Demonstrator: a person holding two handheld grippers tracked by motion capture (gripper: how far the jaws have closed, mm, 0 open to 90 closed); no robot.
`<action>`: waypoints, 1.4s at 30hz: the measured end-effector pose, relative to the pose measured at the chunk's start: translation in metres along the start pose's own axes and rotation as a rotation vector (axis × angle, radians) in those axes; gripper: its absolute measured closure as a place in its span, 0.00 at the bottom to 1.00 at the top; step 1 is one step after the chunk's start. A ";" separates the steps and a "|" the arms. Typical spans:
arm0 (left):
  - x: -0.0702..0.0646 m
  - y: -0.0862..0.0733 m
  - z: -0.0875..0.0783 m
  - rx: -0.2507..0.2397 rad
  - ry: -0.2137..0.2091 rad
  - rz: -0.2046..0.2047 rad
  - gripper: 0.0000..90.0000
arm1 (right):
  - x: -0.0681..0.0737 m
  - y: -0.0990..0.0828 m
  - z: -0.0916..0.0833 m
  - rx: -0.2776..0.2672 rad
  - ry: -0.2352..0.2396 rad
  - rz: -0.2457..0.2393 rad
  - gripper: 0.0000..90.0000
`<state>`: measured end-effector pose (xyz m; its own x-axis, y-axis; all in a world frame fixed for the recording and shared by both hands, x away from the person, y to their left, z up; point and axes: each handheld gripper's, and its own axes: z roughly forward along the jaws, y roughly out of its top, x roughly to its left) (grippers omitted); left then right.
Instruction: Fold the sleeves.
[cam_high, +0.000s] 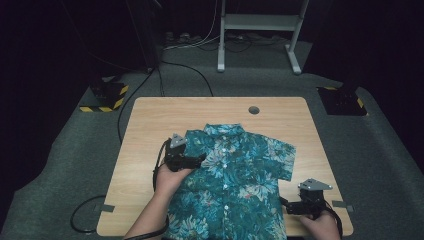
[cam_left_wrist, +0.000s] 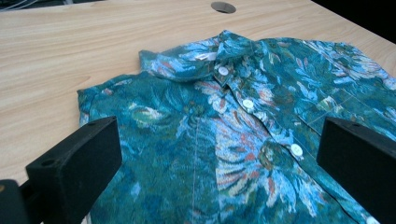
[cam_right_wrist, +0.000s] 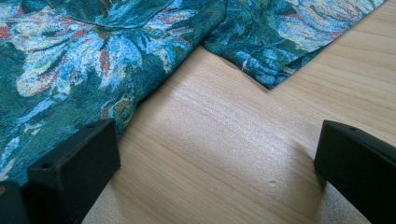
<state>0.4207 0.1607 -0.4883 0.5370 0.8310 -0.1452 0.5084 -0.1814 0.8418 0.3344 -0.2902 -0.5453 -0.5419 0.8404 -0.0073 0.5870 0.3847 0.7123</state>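
A dark room surrounds a wooden table (cam_high: 150, 120). A floral shirt (cam_high: 235, 175) is laid flat mid-table, collar far, hem near. The left gripper (cam_high: 192, 161) (jaws released) hovers over its left shoulder; the right gripper (cam_high: 290, 206), also released, is set just right of the hem.

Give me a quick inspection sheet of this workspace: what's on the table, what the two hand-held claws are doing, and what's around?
Surface: wooden table with a round hole.
Job's things: floral shirt, buttoned, lying flat, hem over the near edge.
Clutter: nothing seen.
Grippers: left gripper open over the shirt's shoulder; right gripper open beside the shirt, on bare wood.
Cables: black cable loops on the floor.
Surroundings: grey carpet, white stand, hazard-striped bases.
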 end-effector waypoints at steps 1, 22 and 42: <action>0.001 -0.002 -0.001 -0.004 -0.003 -0.007 0.00 | 0.000 0.000 0.000 0.000 0.000 0.000 0.00; 0.018 -0.028 -0.037 -0.015 0.023 -0.036 0.00 | 0.000 0.000 0.000 0.000 0.000 -0.001 0.00; 0.034 -0.062 -0.081 -0.033 0.060 -0.076 0.01 | 0.000 0.000 0.000 0.001 0.000 0.001 0.00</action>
<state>0.3528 0.2433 -0.5031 0.4557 0.8721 -0.1784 0.5232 -0.1002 0.8463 0.3343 -0.2902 -0.5453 -0.5412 0.8409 -0.0069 0.5880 0.3843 0.7118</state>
